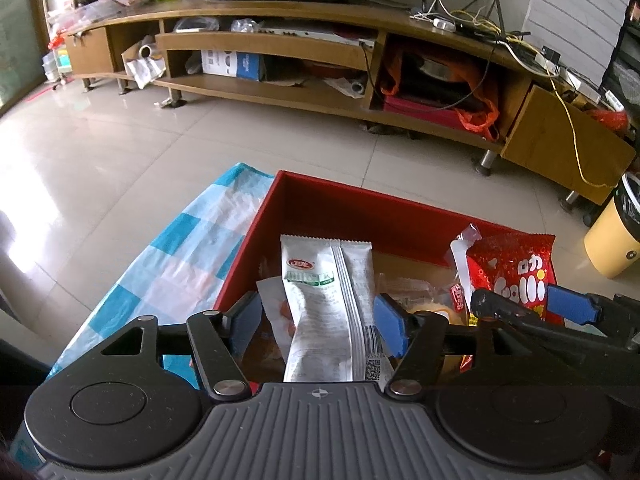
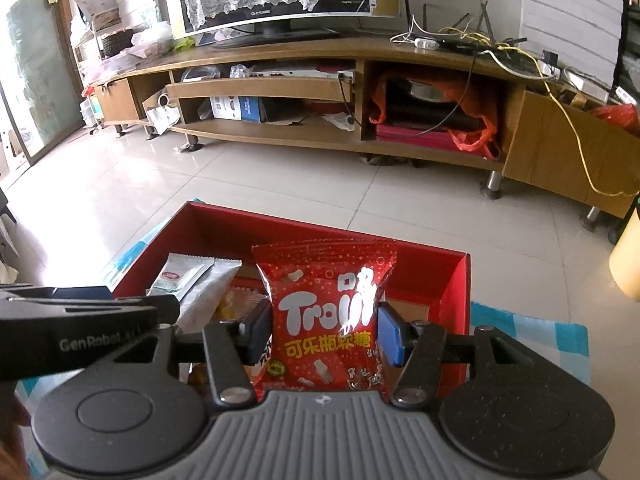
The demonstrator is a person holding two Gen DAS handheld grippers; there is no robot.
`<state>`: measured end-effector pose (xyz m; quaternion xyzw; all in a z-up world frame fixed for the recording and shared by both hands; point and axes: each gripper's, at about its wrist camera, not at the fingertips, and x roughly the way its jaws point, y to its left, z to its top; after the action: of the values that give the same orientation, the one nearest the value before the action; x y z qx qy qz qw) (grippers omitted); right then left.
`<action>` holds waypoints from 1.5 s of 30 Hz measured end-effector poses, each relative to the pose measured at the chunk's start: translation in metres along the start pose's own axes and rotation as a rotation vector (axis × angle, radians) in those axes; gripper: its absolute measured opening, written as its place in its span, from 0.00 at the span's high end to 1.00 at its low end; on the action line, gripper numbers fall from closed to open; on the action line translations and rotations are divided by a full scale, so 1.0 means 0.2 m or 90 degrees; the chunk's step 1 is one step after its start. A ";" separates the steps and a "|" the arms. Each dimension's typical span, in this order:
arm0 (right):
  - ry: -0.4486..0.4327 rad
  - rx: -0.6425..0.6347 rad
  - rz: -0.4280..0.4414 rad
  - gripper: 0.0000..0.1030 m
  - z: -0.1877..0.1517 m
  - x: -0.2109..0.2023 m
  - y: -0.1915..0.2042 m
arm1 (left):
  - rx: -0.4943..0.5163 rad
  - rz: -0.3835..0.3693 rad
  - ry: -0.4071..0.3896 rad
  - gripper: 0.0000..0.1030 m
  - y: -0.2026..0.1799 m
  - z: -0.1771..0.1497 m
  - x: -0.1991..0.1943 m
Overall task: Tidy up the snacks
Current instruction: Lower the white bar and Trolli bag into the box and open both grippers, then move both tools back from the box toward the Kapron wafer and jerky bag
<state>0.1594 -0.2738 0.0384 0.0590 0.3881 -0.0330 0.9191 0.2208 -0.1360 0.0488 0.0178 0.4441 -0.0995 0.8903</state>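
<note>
While both grippers hung over the red box, each had a snack packet between its pads. The left gripper had its jaws drawn in on a tall white packet with a small red logo and a green band near the top; the packet stood nearly upright, its lower end out of sight behind the gripper body, so whether it touched the box floor could not be told. The right gripper was closed on a red Trolli gummy bag, pinching it at both side edges, the bag upright with its crimped top above the pads.

Inside the red box, seen from the left wrist, lay several clear-wrapped snacks: one with orange contents low on the left behind the white packet, and a wrapped pastry toward the right, near the gummy bag. A bare patch of brown cardboard floor showed at the back. From the right wrist, a crinkled pack of yellow-orange pieces sat between the white packet and the gummy bag.

The box rested on a blue-and-white checked cloth, which extended past it on the left and on the right. Beyond lay a pale tiled floor and a long wooden TV stand with cluttered shelves.
</note>
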 end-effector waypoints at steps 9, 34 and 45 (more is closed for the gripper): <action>-0.022 -0.036 -0.012 0.46 0.00 -0.07 0.07 | -0.011 -0.004 -0.012 0.31 0.04 0.01 -0.05; -0.037 -0.104 0.004 0.42 -0.07 -0.23 0.19 | 0.010 -0.015 -0.026 0.25 0.16 -0.08 -0.21; -0.022 -0.162 0.048 0.41 -0.19 -0.33 0.29 | 0.028 -0.025 0.004 0.24 0.27 -0.22 -0.28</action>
<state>0.0930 -0.2096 0.0650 -0.0439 0.3705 0.0502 0.9264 0.1634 -0.0687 0.0633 0.0288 0.4451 -0.1262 0.8860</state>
